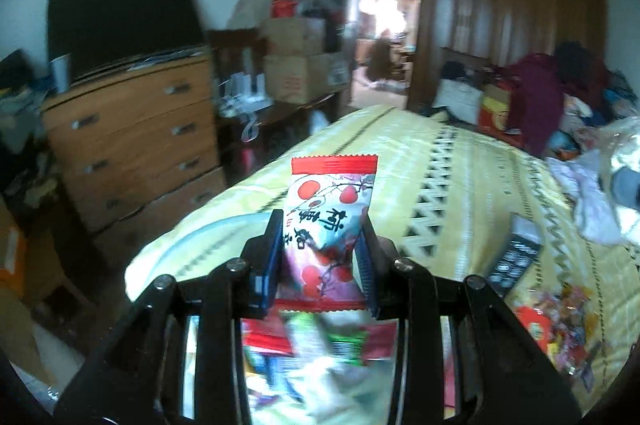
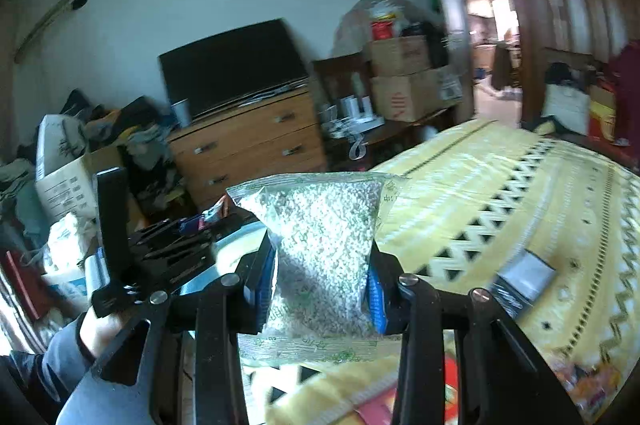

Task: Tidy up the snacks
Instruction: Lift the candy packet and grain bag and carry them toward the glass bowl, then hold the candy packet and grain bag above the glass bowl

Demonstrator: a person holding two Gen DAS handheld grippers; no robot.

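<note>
My left gripper [image 1: 322,245] is shut on a red and white snack packet [image 1: 330,221] with black Chinese characters, held upright above the yellow bed. Below it lies a blurred heap of snack packets [image 1: 316,349]. My right gripper [image 2: 322,265] is shut on a clear bag of small white grains [image 2: 320,249] with green print, held above the bed's near edge. The left gripper [image 2: 160,249] with the person's hand shows at the left of the right wrist view. More loose snacks [image 1: 560,325] lie on the bed at the lower right.
The yellow patterned bedspread [image 1: 460,165] fills the middle. A dark remote-like object [image 1: 512,261] lies on it. A wooden dresser [image 1: 132,137] with a black TV stands at the left. Boxes [image 1: 300,73] stand behind. Clothes [image 1: 560,97] are piled at the far right.
</note>
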